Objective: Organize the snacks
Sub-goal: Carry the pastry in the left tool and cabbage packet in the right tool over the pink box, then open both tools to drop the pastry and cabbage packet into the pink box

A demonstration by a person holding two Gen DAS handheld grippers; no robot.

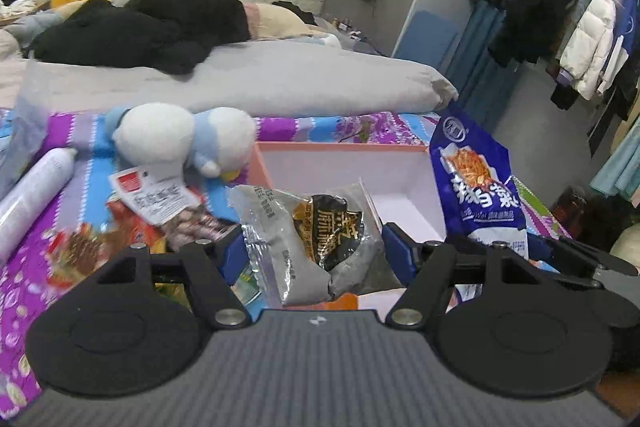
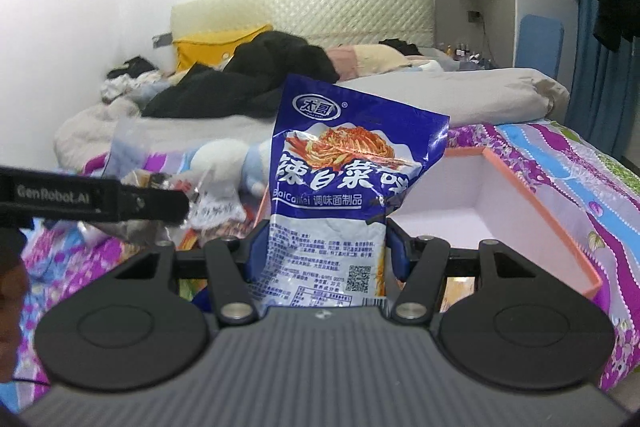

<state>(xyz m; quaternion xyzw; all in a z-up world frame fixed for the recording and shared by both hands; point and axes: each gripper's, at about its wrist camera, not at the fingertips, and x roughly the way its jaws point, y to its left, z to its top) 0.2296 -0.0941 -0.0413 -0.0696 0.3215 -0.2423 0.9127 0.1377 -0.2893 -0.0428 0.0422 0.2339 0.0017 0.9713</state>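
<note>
Right hand-held gripper [image 2: 326, 251] clamps blue packet [image 2: 340, 187], upright | left hand-held gripper [image 1: 312, 247] grips grey packet [image 1: 304, 239], tilted

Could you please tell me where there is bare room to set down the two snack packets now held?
The box floor is bare between its pink walls, mostly toward its right side. Left of the box it is crowded: plush toy, loose snack packets and white cylinder cover the bedspread.

"GenRobot.AI" on left gripper [image 2: 152, 205]
</note>
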